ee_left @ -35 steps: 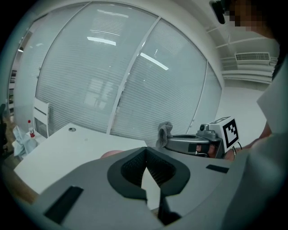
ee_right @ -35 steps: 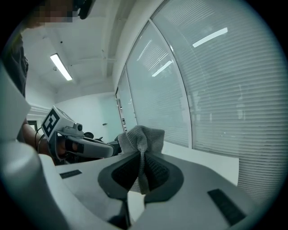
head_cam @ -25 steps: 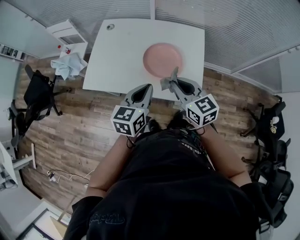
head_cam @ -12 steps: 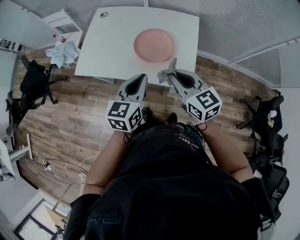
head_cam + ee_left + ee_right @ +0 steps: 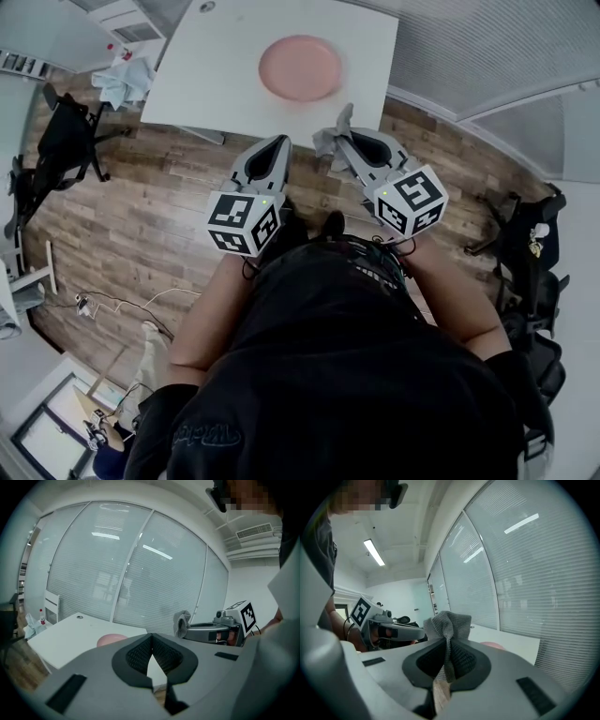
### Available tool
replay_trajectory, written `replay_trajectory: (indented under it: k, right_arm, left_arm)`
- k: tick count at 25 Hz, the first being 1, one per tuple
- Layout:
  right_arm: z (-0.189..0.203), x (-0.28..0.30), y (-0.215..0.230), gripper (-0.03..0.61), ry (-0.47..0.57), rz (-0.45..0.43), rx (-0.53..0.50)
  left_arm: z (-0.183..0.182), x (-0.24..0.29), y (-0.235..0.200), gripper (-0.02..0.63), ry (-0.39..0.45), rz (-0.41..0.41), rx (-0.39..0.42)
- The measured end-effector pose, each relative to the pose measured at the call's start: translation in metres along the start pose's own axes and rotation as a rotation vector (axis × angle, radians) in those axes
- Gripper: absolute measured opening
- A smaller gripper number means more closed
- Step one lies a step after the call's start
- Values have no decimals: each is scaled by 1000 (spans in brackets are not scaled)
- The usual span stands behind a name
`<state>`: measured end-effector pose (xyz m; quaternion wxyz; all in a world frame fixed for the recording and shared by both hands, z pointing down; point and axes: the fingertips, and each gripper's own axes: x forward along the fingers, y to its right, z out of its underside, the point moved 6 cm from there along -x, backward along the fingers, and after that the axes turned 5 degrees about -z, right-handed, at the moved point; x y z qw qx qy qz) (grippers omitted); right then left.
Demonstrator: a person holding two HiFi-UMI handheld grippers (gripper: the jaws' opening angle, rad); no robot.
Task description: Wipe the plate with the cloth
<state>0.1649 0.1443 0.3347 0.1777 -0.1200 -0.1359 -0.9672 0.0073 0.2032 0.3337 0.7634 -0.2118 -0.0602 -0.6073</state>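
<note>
Holding the grey cloth (image 5: 449, 623) pinched between its shut jaws, my right hand-held gripper (image 5: 345, 131) points toward the table (image 5: 216, 84), and the cloth bunches up past its tips. The pink plate (image 5: 300, 67) lies on the table ahead of both tools, well apart from the cloth. My left hand-held gripper (image 5: 278, 145) sits just beside the right one, its jaws closed together on nothing.

Only the head view shows the whole plate and its place on the table. The left gripper view shows it as a low pink sliver behind that tool's own jaws, and it also shows the right tool and its cloth from the side. The right gripper view shows the cloth's weave close up, but that tool's body covers nearly all of the plate.

From above, both tools cover the table's near edge, so I cannot tell whether their tips are over the table or over the wooden floor (image 5: 141, 216).
</note>
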Motion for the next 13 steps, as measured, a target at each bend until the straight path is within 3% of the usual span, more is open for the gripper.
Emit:
replay_trajectory:
  k: [13]
  right_arm:
    - [11, -32, -2, 35, -4, -39, -10]
  left_arm:
    - [17, -8, 33, 15, 20, -40, -24]
